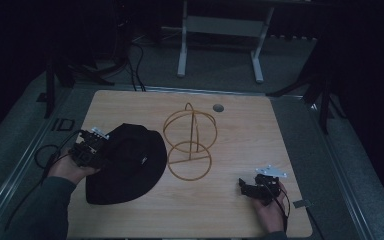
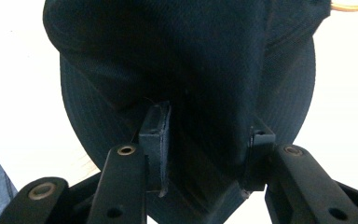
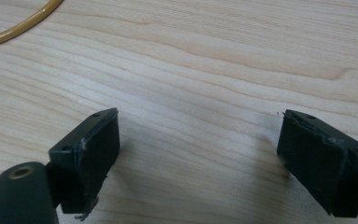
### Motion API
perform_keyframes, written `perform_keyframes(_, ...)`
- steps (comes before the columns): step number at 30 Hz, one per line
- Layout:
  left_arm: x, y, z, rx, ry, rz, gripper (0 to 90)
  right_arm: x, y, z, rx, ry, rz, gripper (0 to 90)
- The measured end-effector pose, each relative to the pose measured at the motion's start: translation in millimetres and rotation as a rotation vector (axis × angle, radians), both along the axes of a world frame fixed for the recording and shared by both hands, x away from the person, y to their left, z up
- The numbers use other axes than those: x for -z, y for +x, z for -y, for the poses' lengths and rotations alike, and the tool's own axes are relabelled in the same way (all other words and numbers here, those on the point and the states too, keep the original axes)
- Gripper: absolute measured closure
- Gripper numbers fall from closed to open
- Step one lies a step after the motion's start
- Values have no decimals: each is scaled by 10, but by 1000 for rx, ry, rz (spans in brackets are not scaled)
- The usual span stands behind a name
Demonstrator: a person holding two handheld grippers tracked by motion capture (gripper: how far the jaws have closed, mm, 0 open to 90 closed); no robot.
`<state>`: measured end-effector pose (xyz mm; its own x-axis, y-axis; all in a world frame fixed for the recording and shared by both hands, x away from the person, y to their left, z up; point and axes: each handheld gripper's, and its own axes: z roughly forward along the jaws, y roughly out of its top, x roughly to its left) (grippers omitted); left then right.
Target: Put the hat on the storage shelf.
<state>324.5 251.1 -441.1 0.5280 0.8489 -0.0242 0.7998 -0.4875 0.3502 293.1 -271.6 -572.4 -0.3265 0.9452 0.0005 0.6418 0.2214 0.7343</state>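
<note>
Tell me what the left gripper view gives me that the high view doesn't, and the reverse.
Left gripper view alone: the left gripper has its jaws on either side of a bunched fold of the black hat's crown, pads against the fabric. High view alone: the whole wire hat stand, upright beside the hat, and the right gripper low over bare table. Both: the hat, a bit of stand wire, pale wood.

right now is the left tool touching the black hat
Touching. In the left gripper view the left tool has both jaws pressed into a fold of the black hat, with no gap showing on either side.
</note>
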Motion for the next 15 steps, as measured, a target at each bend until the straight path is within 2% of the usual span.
perform_keyframes(6, 55, 70, 74, -15, 63, -15, 596, 0, 0, 0, 0, 0, 0, 128)
perform_keyframes(9, 75, 99, 101, -27, 84, -15, 584, 0, 0, 0, 1, 0, 0, 128)
perform_keyframes(15, 138, 171, 165, -52, 121, -44, 550, 0, 0, 0, 1, 0, 0, 128)
